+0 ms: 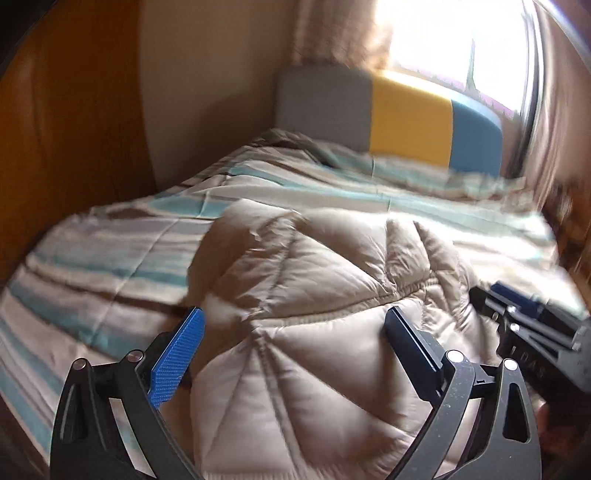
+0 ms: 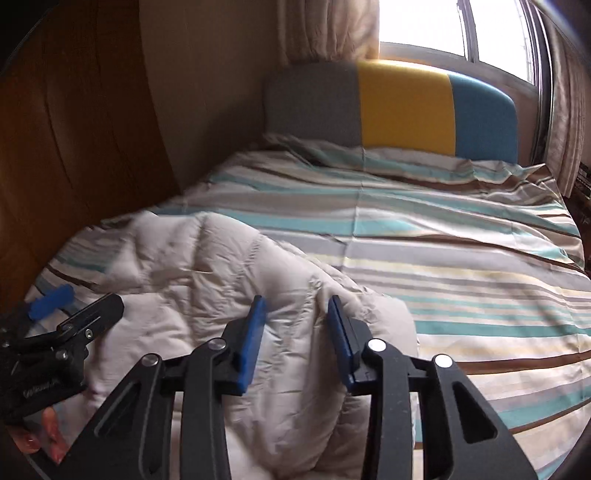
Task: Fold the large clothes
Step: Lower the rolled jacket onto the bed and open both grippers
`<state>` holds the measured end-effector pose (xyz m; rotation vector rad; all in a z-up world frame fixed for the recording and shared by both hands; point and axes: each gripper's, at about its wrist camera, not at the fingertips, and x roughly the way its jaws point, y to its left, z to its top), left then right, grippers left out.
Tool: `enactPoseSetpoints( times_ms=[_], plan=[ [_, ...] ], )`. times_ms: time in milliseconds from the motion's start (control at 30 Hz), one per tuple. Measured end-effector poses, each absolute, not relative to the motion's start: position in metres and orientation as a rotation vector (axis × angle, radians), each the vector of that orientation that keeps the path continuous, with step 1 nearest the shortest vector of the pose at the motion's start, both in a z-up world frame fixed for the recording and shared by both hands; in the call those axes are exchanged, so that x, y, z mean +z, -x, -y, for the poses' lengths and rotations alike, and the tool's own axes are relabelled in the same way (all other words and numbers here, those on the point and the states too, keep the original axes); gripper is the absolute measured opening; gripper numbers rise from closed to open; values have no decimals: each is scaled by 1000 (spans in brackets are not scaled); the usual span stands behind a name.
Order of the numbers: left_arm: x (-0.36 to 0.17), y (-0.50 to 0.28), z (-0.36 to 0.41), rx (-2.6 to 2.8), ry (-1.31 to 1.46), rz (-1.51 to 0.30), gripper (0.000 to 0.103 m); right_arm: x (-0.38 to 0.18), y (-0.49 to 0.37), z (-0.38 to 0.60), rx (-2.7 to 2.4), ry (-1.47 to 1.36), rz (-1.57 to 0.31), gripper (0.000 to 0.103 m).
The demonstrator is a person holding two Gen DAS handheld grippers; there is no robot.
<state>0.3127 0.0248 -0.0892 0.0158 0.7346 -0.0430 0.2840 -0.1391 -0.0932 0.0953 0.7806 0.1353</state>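
Your beige quilted puffer jacket [image 1: 317, 295] lies bunched on the striped bedspread [image 1: 110, 258], at the end of the bed farthest from the grey, yellow and blue headboard [image 1: 406, 118]. In the left wrist view its padded panels rise in a mound between the headboard and the camera, with a stitched seam running across the mound.

Your left gripper [image 1: 295, 332] stands with its jaws spread wide. The jacket's bulk shows in the gap between the two blue pads, but neither pad presses on it, so nothing is gripped. In the right wrist view this gripper [image 2: 70, 306] sits at the jacket's left edge, farther from the headboard than the mound's top, and fingers [image 2: 44, 432] of your hand show under its black body.

Your right gripper [image 2: 295, 332] has its jaws partly open, a clear gap between the blue pads. Jacket fabric shows in that gap; the pads look apart from it rather than clamped. In the left wrist view this gripper [image 1: 517, 314] is at the jacket's right edge, blurred.

A window [image 2: 424, 26] with curtains [image 2: 332, 26] sits behind the headboard, and a wooden panel [image 2: 74, 129] runs along the bed to the headboard's left.
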Motion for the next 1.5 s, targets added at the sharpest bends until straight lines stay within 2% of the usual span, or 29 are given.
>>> enactPoseSetpoints(
  times_ms=[100,300,400,667,767,833,967,1033,1367,1500],
  plan=[
    [-117,-331,-19,-81,14,-795,98,-119,-287,146,128,-118,-792,33],
    [-139,-337,-12,-45,-19,-744,100,-146,-291,153,140,-138,-775,34],
    [-148,-349,-18,-67,16,-784,100,-156,-297,155,142,-142,-765,34],
    [-142,-341,-15,-59,12,-789,100,-151,-296,152,134,-91,-773,37],
    [-130,-320,-18,-56,38,-768,100,-139,-279,148,129,-45,-745,50],
    [-123,-301,-22,-50,53,-742,100,-131,-265,150,112,-53,-721,70],
    [-115,-259,-29,-18,65,-686,100,-119,-234,153,98,-81,-704,71],
    [-113,-243,-32,0,69,-676,100,-113,-216,153,107,-104,-699,80],
    [-109,-175,-54,73,103,-726,100,-96,-136,148,122,-137,-691,101],
    [-97,-140,-59,118,71,-670,100,-88,-105,147,136,-146,-690,101]
  ],
)
